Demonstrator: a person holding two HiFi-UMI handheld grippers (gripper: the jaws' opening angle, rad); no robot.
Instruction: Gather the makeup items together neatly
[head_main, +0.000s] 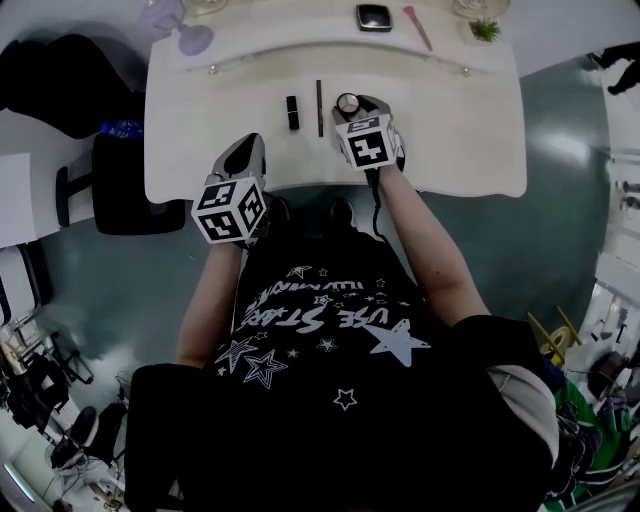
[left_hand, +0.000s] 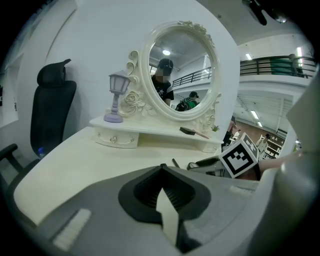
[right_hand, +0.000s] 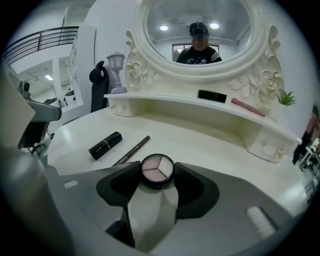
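A round eyeshadow compact (right_hand: 157, 170) with three pale shades sits between the jaws of my right gripper (right_hand: 157, 173), which is shut on it. In the head view the compact (head_main: 347, 103) is just right of a thin brown pencil (head_main: 319, 107) and a black lipstick (head_main: 292, 112) lying on the white vanity table (head_main: 470, 130). The lipstick (right_hand: 105, 145) and pencil (right_hand: 131, 151) lie to the left ahead of the right gripper. My left gripper (head_main: 248, 148) hovers by the table's front edge, shut and holding nothing (left_hand: 161, 167).
On the raised shelf (head_main: 300, 40) lie a black square compact (head_main: 373, 17) and a pink stick (head_main: 418, 27), with a small plant (head_main: 485, 30) at the right and a purple lamp (head_main: 185, 30) at the left. An oval mirror (right_hand: 197, 30) stands behind. A black chair (head_main: 125, 185) stands left of the table.
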